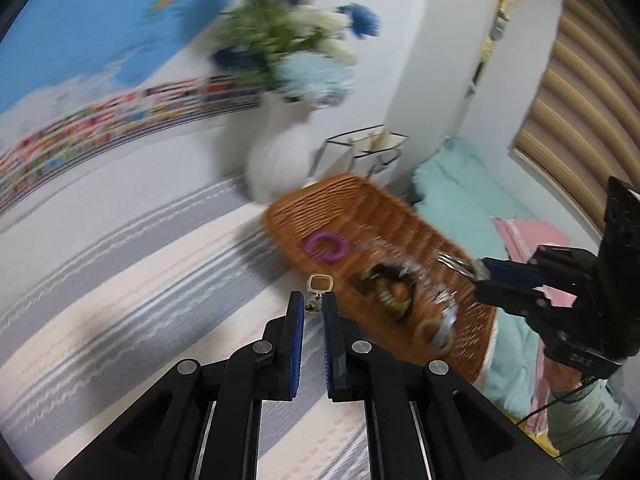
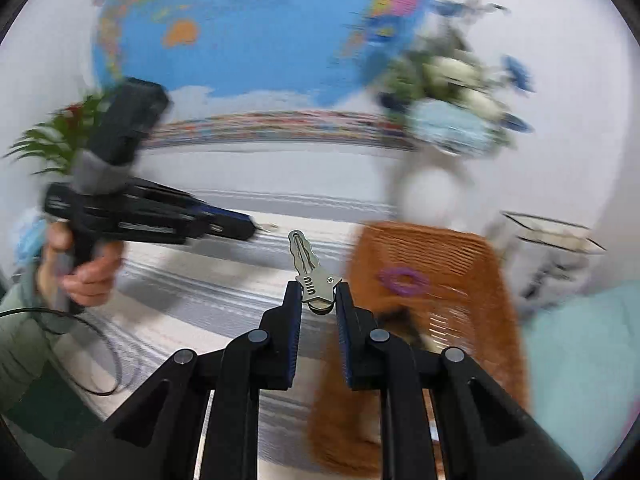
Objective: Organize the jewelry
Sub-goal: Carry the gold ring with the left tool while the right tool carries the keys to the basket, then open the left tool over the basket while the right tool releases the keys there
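My left gripper [image 1: 313, 307] is shut on a small gold clasp piece [image 1: 319, 283] with a square loop, held just left of the brown wicker basket [image 1: 372, 196]. My right gripper [image 2: 318, 295] is shut on a silver key [image 2: 308, 268] that points up and away; in the left wrist view the right gripper [image 1: 476, 270] hovers over the basket's right side with the key tip [image 1: 448, 258] sticking out. The basket holds a purple ring-shaped hair tie [image 1: 326, 245] and a blurred heap of dark and silvery jewelry [image 1: 394, 292]. In the right wrist view the basket [image 2: 472, 248] is to the right and the left gripper [image 2: 250, 233] to the left.
A white vase of blue and white flowers [image 1: 280, 160] stands behind the basket. A striped cloth [image 1: 140, 280] covers the table. A clear box [image 1: 360, 152] stands at the back. Teal bedding [image 1: 460, 200] and a pink item [image 1: 532, 236] lie to the right. A green plant [image 2: 56, 144] is at far left.
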{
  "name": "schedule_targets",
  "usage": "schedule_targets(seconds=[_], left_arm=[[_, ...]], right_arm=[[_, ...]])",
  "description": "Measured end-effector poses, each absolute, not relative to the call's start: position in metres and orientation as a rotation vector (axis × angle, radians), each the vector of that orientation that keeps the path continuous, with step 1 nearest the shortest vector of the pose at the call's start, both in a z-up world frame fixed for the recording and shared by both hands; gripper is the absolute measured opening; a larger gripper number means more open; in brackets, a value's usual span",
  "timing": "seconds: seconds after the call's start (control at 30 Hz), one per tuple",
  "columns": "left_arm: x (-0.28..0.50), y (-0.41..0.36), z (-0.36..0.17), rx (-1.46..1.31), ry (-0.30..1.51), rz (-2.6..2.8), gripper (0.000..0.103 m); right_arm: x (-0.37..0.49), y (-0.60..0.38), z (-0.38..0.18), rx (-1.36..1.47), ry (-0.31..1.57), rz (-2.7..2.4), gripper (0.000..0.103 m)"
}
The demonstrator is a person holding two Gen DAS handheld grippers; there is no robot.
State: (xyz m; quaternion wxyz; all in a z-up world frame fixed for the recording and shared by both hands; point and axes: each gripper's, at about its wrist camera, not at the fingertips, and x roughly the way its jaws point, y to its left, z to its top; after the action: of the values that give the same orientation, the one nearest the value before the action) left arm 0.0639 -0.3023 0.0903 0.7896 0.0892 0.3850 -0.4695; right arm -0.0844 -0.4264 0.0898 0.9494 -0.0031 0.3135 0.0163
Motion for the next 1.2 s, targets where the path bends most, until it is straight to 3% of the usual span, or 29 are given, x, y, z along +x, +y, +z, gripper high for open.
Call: schedule_targets(seconds=[0.4, 0.77, 0.83, 0.97, 1.07, 1.2], left_arm=[[0.096, -0.421, 0.065, 0.201, 0.937, -1.062, 0.008], [0.118, -0.457, 0.048, 0.205, 0.941, -1.062, 0.009], [0.116, -0.457, 0.05, 0.202, 0.94, -1.092, 0.012], [0.113, -0.448, 0.055, 0.179, 0.946, -1.104, 0.044], [0.105, -0.433, 0.065, 0.174, 0.919, -1.084, 0.046], [0.088, -0.406, 0.08, 0.163, 0.877, -1.05, 0.046]], right_arm=[[-0.077, -0.542, 0.06, 0.246, 0.786, -0.144, 0.018], [-0.028, -0.563, 0.038, 0.275, 0.843, -0.152, 0.019], [-0.028, -0.562, 0.039, 0.262, 0.842, -0.163, 0.021], [-0.04, -0.556, 0.047, 0.23, 0.799, -0.166, 0.024], [-0.055, -0.555, 0.056, 0.248, 0.761, -0.166, 0.031], [-0.076, -0.539, 0.069, 0.242, 0.728, -0.156, 0.031]])
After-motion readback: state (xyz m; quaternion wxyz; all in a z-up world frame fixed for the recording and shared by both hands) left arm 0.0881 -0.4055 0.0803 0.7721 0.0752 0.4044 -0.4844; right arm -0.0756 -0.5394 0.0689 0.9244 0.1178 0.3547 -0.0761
